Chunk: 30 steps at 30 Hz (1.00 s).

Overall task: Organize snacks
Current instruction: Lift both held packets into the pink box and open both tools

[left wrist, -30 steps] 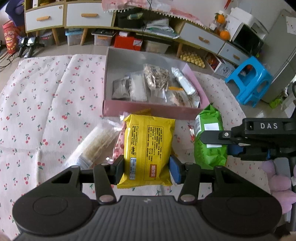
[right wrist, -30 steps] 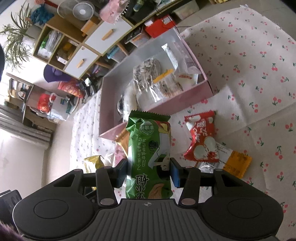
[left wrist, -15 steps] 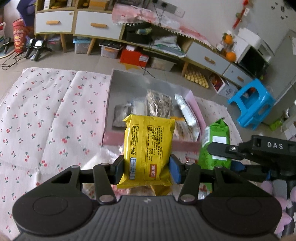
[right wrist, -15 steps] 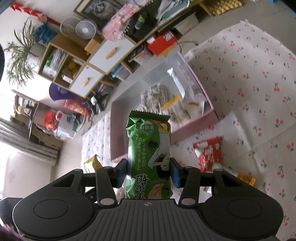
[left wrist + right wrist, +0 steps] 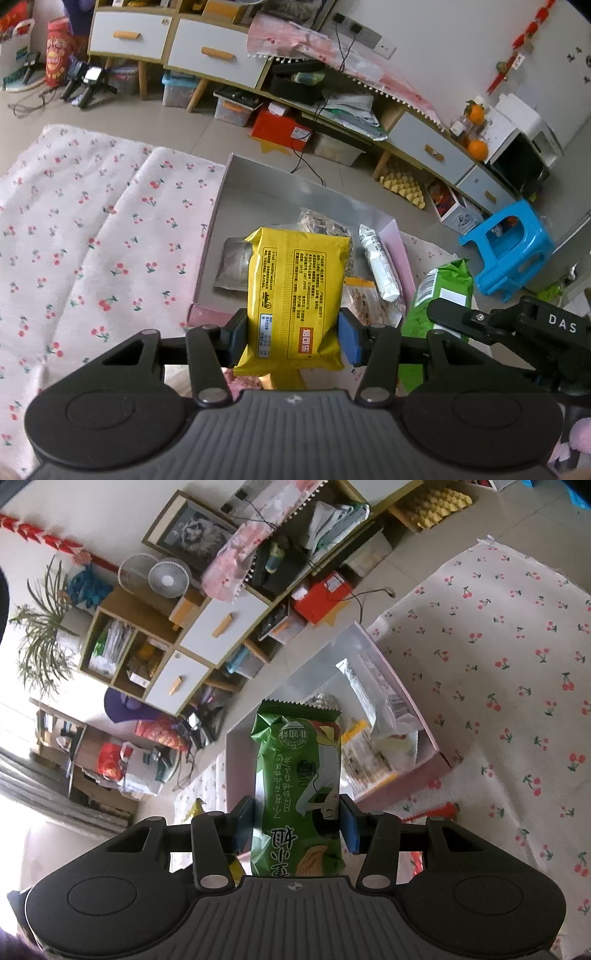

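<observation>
My left gripper (image 5: 291,341) is shut on a yellow snack packet (image 5: 295,295) and holds it in the air over the near wall of the pink box (image 5: 221,206). My right gripper (image 5: 295,827) is shut on a green snack packet (image 5: 295,775), also lifted, in front of the same pink box (image 5: 432,738). The green packet also shows in the left wrist view (image 5: 443,288), to the right of the yellow one. Several clear and silver snack bags (image 5: 376,258) lie inside the box.
A cherry-print cloth (image 5: 92,229) covers the floor around the box. A red snack packet (image 5: 432,812) lies on the cloth near the box. A low cabinet with drawers (image 5: 207,48) and a blue stool (image 5: 509,247) stand beyond.
Both grippers have risen with their packets and moved toward the box. The loose snacks on the cloth have dropped out of the left wrist view.
</observation>
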Available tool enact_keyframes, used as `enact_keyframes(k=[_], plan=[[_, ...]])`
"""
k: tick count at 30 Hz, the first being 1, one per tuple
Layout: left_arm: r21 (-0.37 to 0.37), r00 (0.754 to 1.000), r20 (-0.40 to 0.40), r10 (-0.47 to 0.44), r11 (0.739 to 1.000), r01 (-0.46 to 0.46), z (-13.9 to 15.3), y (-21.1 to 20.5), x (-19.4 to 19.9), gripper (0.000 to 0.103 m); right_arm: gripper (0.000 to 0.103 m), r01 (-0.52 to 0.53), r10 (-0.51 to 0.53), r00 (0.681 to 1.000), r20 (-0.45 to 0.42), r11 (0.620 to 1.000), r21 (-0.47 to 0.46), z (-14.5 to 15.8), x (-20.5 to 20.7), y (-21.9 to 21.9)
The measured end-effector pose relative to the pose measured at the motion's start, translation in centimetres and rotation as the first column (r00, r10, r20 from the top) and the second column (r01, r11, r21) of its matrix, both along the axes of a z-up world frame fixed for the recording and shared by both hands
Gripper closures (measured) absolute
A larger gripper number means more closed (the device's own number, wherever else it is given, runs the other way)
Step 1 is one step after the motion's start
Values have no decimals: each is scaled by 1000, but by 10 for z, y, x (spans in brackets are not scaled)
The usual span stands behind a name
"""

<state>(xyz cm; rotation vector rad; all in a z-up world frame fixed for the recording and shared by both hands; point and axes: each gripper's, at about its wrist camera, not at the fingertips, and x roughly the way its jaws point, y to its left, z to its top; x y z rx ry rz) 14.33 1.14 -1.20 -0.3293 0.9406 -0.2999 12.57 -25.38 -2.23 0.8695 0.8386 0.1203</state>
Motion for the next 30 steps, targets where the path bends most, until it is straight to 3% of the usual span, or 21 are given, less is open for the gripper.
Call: enact_keyframes(k=[4, 8, 15, 30], plan=[[-14, 1000, -3, -10, 1000, 10, -2, -3, 11, 56, 56, 12, -13, 1000, 13, 998, 54, -6, 13, -2], [51, 1000, 19, -21, 998, 20, -4, -8, 26, 56, 56, 32, -35, 998, 55, 998, 62, -10, 24, -4], [148, 997, 61, -55, 988, 45, -9, -15, 57, 56, 56, 36, -37, 999, 37, 999, 13, -23, 37, -1], [273, 988, 71, -137, 955, 113, -22, -35, 86, 56, 56, 84, -85, 996, 6, 995, 44, -50, 58, -5]])
